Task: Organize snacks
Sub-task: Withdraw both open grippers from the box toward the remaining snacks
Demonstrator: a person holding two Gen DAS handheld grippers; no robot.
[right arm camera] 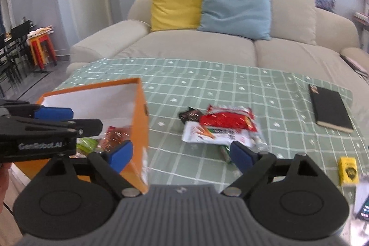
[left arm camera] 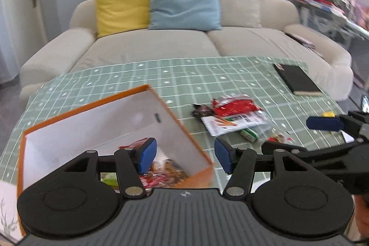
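The left gripper (left arm camera: 185,155) hangs over the near right corner of the orange box (left arm camera: 182,128), its 2 blue pads spread wide with nothing between them; the left pad (left arm camera: 147,155) sits inside the box opening and the right pad (left arm camera: 222,155) outside it, above the green checked cloth (left arm camera: 207,75). The box stands open on the left part of the table, white inside, and several snack packets (left arm camera: 161,173) already lie on its floor, red and orange ones plus a green one. The right gripper (right arm camera: 181,155) is also wide open and holds nothing, its left pad (right arm camera: 121,155) in front of the box's near orange wall and its right pad (right arm camera: 242,157) just in front of the loose pile. That pile lies on the cloth to the right of the box, apart from it: a red packet (right arm camera: 224,119) on top, a white packet (right arm camera: 207,133) under it, a dark wrapper (right arm camera: 190,114) touching their left end, and a small green item (right arm camera: 224,152) at the near edge. A black notebook (right arm camera: 329,107) lies well apart at the far right, and a yellow box (right arm camera: 348,170) stands near the right edge. A beige sofa (right arm camera: 196,47) with yellow, blue and beige cushions sits behind the table.
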